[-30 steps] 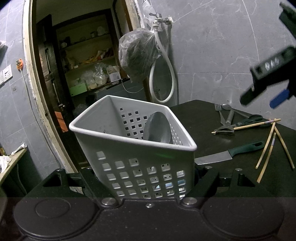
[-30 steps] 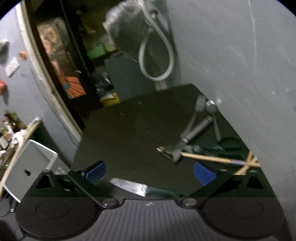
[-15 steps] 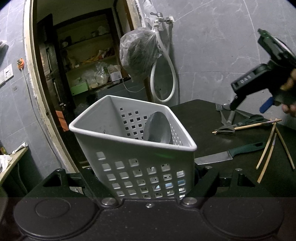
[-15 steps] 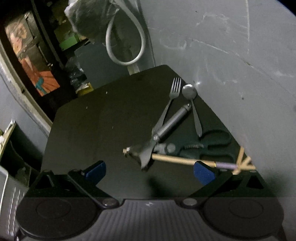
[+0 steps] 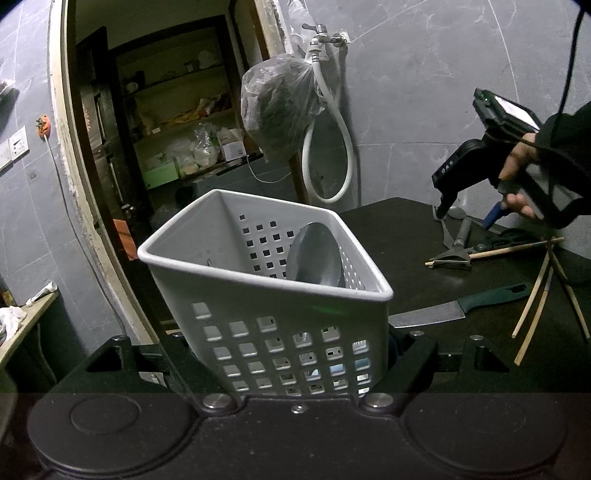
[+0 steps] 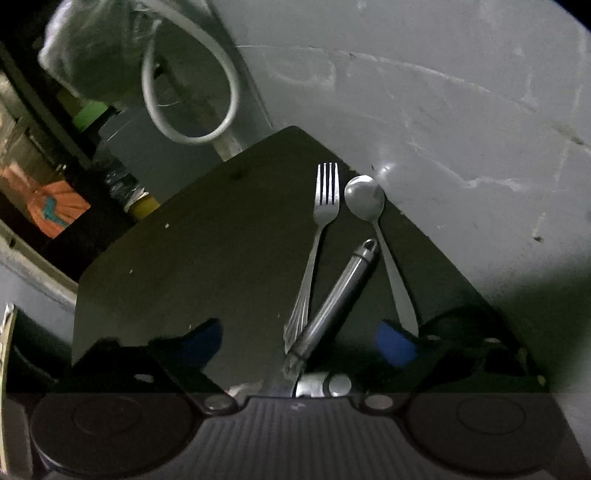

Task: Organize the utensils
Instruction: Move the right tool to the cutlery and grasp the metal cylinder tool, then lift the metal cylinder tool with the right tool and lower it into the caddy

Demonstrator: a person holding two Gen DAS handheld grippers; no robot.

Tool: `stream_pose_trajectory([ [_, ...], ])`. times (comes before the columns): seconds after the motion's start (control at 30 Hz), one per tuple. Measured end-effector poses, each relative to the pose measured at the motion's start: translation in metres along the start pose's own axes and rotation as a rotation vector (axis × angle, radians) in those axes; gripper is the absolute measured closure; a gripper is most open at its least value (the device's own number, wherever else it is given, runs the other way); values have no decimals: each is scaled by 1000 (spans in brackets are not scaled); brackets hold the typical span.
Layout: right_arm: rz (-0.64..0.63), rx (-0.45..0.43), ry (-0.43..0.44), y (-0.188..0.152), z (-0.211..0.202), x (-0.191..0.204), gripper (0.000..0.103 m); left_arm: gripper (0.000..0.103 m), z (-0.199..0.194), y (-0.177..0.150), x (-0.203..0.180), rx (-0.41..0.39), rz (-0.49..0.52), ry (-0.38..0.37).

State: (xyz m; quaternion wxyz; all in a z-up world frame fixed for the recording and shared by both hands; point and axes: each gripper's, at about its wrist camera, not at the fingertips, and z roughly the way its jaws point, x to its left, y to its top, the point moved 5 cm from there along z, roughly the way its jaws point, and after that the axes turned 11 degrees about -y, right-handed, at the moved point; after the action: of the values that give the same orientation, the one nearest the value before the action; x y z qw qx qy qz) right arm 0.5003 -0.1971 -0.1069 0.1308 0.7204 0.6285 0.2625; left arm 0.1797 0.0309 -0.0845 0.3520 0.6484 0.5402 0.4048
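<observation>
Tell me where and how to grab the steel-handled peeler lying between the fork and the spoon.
Grip the peeler mid-handle, coming from above with the right gripper, whose jaws are closing around it. The round, ribbed handle lies flat and slants over the fork handle; its upper stretch is clear of fork and spoon, so the fingers could likely straddle it there.

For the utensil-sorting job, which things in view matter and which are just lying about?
Job: basket with ladle inside, fork, spoon, peeler, knife, chopsticks, scissors.

Lying about: plastic bag, tap, hose, shelf clutter.
</observation>
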Motion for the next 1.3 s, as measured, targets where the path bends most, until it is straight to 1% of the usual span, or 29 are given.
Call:
stream_pose_trajectory([
  [0.17, 24, 13, -23, 8, 13, -1, 33, 21, 0, 0, 0, 0, -1, 0],
  [0.2, 21, 17, -34, 9, 16, 0, 35, 21, 0, 0, 0, 0, -1, 0],
  [0.27, 11, 25, -71, 12, 21, 0, 44, 21, 0, 0, 1, 0, -2, 0],
  [0.33, 2, 32, -103, 13, 24, 0, 48, 21, 0, 0, 0, 0, -2, 0],
  [0.47, -18, 33, -148, 14, 30, 1, 61, 21, 0, 0, 0, 1, -2, 0],
  [0.67, -37, 28, -157, 15, 31, 3, 72, 21, 0, 0, 0, 0, -1, 0],
  [0.77, -27, 35, -140, 16, 30, 2, 77, 21, 1, 0, 0, 0, -2, 1],
  [0.83, -6, 46, -109, 16, 32, 2, 81, 21, 1, 0, 0, 1, -2, 1],
  [0.9, 3, 54, -96, 15, 33, 2, 82, 21, 1, 0, 0, 1, -3, 0],
  [1.0, -11, 61, -101, 16, 34, 6, 80, 21, 1, 0, 0, 1, -1, 1],
  [1.07, -29, 69, -100, 18, 34, 10, 72, 21, 1, 0, 0, 1, -1, 1],
  [1.1, -45, 75, -109, 18, 35, 12, 71, 21, 1, 0, 0, 1, -1, 1],
  [1.2, -98, 80, -158, 19, 36, 20, 73, 21, 1, 0, 0, 1, -2, 1],
  [1.23, -118, 75, -181, 19, 36, 22, 79, 21, 1, 0, 0, 1, -3, 1],
  [1.3, -135, 66, -185, 19, 35, 24, 80, 21, 1, 0, 0, 0, 0, 1],
])
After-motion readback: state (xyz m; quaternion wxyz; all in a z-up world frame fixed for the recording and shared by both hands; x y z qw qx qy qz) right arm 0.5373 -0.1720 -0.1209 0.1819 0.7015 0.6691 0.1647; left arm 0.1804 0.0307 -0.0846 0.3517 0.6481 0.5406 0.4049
